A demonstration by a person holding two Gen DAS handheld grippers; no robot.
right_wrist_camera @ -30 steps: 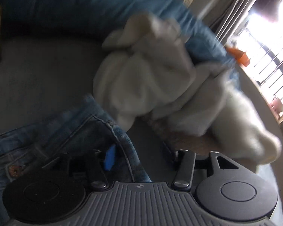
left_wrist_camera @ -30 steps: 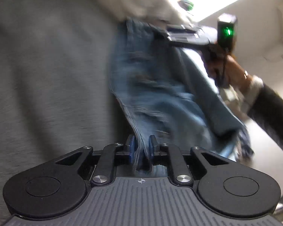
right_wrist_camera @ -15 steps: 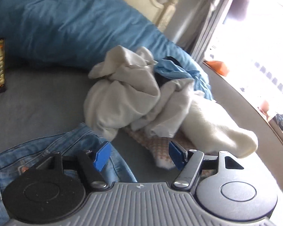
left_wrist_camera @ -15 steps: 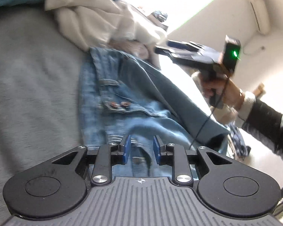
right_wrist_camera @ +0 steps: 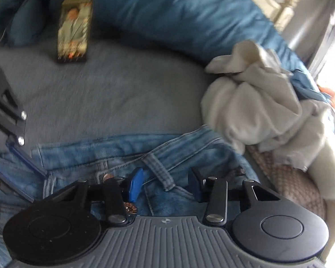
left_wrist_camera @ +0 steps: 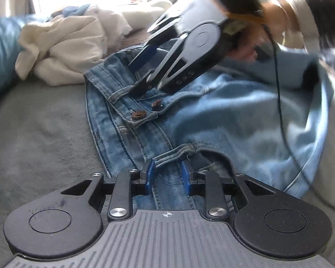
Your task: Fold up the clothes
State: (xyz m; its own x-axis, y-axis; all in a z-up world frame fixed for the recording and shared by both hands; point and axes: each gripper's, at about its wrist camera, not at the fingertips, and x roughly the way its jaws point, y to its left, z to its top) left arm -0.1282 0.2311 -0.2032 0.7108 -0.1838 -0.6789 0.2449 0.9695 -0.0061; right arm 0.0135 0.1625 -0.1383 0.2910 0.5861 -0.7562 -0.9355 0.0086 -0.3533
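Since a second ago, both tongs have shifted along the waistband of the faded light-blue denim jeans [left_wrist_camera: 223, 116], which lie spread on the grey bed cover [left_wrist_camera: 40, 138]; the left tongs [left_wrist_camera: 166, 175], earlier pinching a fold of denim, now stand slightly parted with a belt loop [left_wrist_camera: 174, 154] just ahead of their blue pads, not pressed on the cloth; the right tongs [right_wrist_camera: 165, 186] straddle another belt loop [right_wrist_camera: 159, 172] and are closing, their pads not yet on it; in the left view the right tongs [left_wrist_camera: 145, 76] point down at the waistband near two copper buttons [left_wrist_camera: 138, 114]; a crumpled heap of white clothes [right_wrist_camera: 256, 107] touches the jeans' far end; a blue duvet [right_wrist_camera: 167, 13] and a dark rectangular box with a picture [right_wrist_camera: 74, 29] lie beyond.
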